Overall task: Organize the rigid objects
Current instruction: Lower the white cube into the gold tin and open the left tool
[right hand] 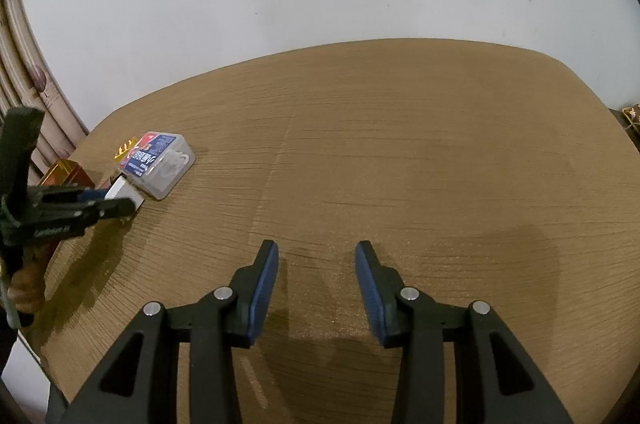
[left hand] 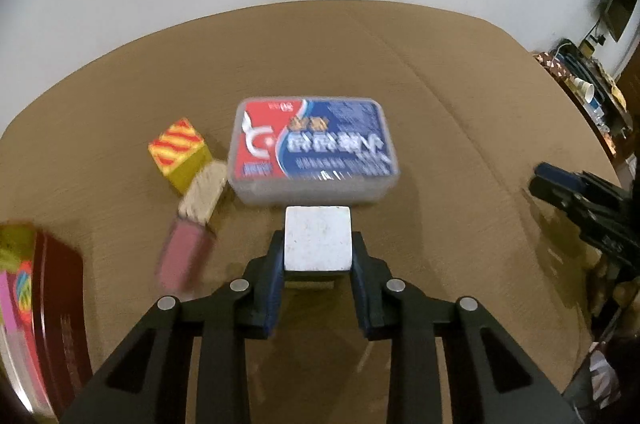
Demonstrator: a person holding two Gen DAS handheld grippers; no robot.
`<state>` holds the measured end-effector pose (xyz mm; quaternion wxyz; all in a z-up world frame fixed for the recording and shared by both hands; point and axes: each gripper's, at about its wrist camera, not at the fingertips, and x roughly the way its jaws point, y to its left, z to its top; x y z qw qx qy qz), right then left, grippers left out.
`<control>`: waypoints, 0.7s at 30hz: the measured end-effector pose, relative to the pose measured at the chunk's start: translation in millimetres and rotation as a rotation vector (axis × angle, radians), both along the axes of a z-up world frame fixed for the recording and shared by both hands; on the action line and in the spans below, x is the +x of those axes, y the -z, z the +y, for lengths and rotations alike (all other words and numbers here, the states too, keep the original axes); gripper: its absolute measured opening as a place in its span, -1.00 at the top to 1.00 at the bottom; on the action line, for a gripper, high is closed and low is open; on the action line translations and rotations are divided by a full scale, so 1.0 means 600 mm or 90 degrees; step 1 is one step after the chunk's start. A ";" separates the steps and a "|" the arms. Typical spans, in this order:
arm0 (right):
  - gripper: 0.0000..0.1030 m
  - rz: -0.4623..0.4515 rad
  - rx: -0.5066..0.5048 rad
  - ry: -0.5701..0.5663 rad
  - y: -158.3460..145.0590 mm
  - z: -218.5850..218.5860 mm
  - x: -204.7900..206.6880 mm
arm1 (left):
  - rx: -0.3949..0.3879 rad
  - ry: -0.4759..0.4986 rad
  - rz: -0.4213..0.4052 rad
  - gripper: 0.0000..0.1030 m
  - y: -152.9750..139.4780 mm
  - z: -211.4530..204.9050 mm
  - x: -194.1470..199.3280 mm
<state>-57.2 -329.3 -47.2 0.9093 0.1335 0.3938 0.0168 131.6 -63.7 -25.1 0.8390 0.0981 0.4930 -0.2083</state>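
My left gripper is shut on a white cube, with one blue pad pressing each side. I cannot tell whether the cube rests on the wooden table or hangs just above it. Right behind the cube lies a clear plastic box with a red and blue label. The right wrist view shows this same group far left: the left gripper, the cube and the box. My right gripper stands open over bare wood with nothing between its fingers.
Left of the box sit a yellow and red striped cube, a beige block and a blurred pink block. A dark red tin lies at the left edge. The right gripper shows at the right. Clutter stands beyond the table.
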 end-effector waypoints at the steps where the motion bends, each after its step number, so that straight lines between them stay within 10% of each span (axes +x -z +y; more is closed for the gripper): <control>1: 0.20 0.000 0.001 0.001 0.001 -0.001 0.001 | 0.007 -0.007 -0.008 0.49 -0.006 0.000 -0.016; 13: 0.09 0.011 -0.036 -0.008 0.000 0.024 0.017 | 0.062 -0.190 -0.033 0.49 -0.159 0.206 -0.189; 21: 0.06 0.018 -0.067 -0.009 0.005 0.040 0.025 | 0.165 -0.298 0.019 0.49 -0.110 0.377 -0.145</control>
